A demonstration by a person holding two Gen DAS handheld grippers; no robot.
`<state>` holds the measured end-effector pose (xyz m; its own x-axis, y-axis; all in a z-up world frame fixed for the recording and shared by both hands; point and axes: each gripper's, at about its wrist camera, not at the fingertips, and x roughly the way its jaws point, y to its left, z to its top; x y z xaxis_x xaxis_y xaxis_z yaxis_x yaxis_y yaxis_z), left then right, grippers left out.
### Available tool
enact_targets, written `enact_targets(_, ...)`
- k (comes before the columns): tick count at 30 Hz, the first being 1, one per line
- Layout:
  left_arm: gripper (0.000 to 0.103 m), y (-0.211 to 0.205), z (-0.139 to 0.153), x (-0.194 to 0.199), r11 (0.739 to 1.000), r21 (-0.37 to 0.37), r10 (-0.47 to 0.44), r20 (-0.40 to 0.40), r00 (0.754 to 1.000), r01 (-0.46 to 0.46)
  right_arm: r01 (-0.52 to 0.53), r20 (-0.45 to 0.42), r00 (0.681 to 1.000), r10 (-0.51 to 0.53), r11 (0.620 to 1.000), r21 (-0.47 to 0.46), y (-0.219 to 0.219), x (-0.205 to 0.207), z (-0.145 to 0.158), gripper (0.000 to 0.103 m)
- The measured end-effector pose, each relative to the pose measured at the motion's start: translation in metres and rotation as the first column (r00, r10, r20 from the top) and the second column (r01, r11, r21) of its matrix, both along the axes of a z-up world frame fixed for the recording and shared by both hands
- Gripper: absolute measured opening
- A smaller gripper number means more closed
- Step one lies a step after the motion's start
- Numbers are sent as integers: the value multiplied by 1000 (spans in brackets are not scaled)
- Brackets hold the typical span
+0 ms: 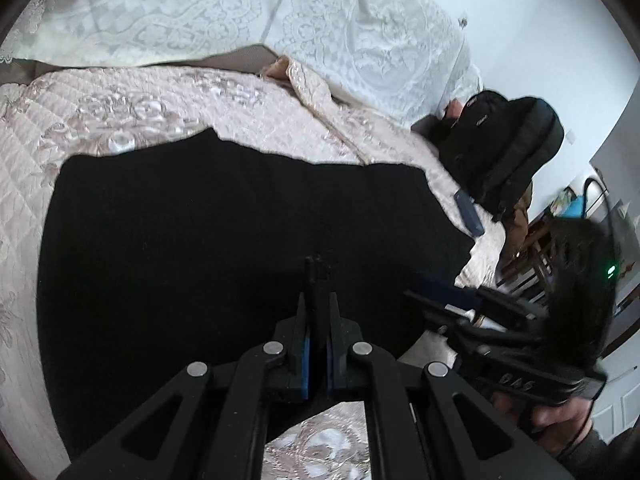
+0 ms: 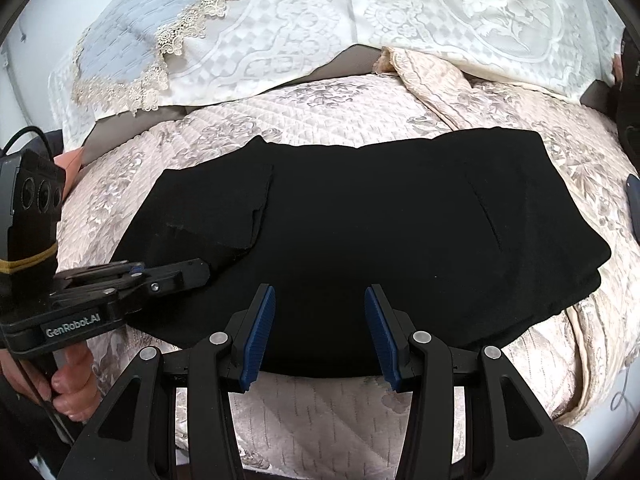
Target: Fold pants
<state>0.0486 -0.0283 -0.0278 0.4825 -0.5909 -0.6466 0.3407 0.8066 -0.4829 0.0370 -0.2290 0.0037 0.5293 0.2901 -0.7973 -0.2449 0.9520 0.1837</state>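
Right wrist view: black pants, folded, smooth, across frame centre on quilted floral bedspread; bare quilt below. Right gripper jaws apart, empty. Left gripper closed, lower left.

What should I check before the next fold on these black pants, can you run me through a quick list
1. Pants lie on the quilt, already folded over at one end: ok.
2. Left gripper jaws shut; fabric seems pinched, black on black: cannot tell.
3. Right gripper jaws open, nothing between the pads: ok.
4. Right gripper over the near edge of the pants: ok.
5. Backpack and the dark flat item lie clear of the pants: ok.
6. Layers lined up underneath: cannot tell.
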Motion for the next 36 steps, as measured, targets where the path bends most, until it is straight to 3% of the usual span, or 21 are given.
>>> enact_targets(7, 7, -16, -5, 9, 1000, -3, -12, -8, 1000, 12, 4, -2, 1000, -4, 1000, 9, 1, 2, 0, 47)
enact_targets(10, 8, -20, -21, 13, 1000, -9, -25, -83, 996, 25, 6, -3, 1000, -6, 1000, 4, -1, 2, 1, 47)
enact_targets(12, 19, -17, -18, 7, 999, -27, -31, -74, 997, 29, 9, -2, 1000, -9, 1000, 3, -3, 1, 1, 47)
enact_targets(14, 38, -14, -11, 0, 997, -68, -52, -73, 996, 47, 14, -1, 1000, -14, 1000, 2, -6, 1, 2, 47)
enact_targets(16, 39, -7, 0, -9, 994, -95, -51, -41, 998, 47, 22, -6, 1000, -22, 1000, 11, -8, 2, 1, 47)
enact_targets(21, 39, 27, 20, -28, 996, -42, 74, 39, 996, -72, 7, -8, 1000, -6, 998, 61, -6, 5, 3, 47)
enact_targets(24, 39, 54, 18, -29, 978, 60, 196, 63, 979, -200, -30, -19, 999, 32, 995, 99, 5, 10, 3, 47)
enact_targets(27, 39, 79, 8, -29, 959, 90, 266, 34, 963, -268, -59, -38, 997, 64, 991, 122, 18, 17, -3, 47)
enact_targets(30, 39, 88, 3, -38, 957, 81, 276, 25, 961, -277, -91, -38, 995, 96, 988, 121, 31, 19, -6, 45)
enact_targets(33, 39, 82, -1, -43, 962, 84, 256, 32, 966, -258, -130, -15, 991, 132, 986, 106, 42, 14, -7, 30)
enact_targets(36, 39, 74, -9, -45, 963, 107, 246, 21, 969, -247, -159, -53, 986, 158, 987, 1, 50, 12, -22, 24)
